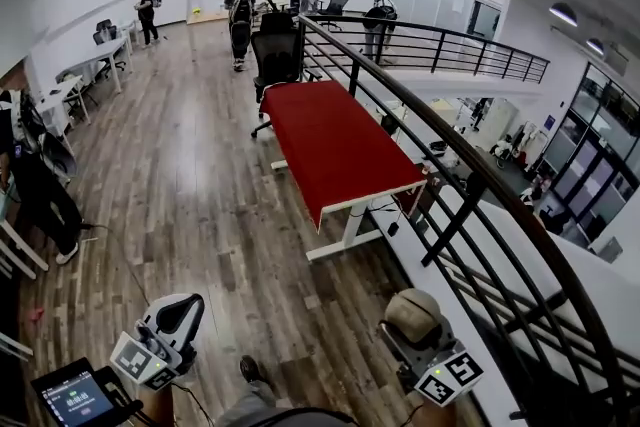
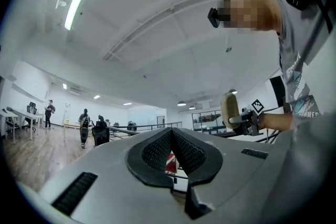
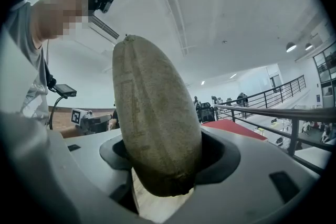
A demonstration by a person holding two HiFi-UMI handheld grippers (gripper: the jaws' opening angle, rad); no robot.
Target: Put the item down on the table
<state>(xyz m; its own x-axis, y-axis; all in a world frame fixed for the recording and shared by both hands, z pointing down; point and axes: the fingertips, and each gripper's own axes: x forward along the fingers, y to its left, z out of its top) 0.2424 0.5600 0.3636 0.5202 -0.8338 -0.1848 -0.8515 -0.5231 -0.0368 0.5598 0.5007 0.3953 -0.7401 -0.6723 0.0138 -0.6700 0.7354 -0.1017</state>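
A tan, woven, oblong padded item stands upright between the jaws of my right gripper, which is shut on its lower end. The head view shows this item atop the right gripper at the bottom right, above the wooden floor. My left gripper has its jaws shut together with nothing between them; it sits at the bottom left of the head view. The red-topped table stands several steps ahead, well apart from both grippers.
A black curved railing runs along the right, close to the right gripper. A black office chair stands at the table's far end. Several people stand at the back. Desks line the left wall. A small screen is at the bottom left.
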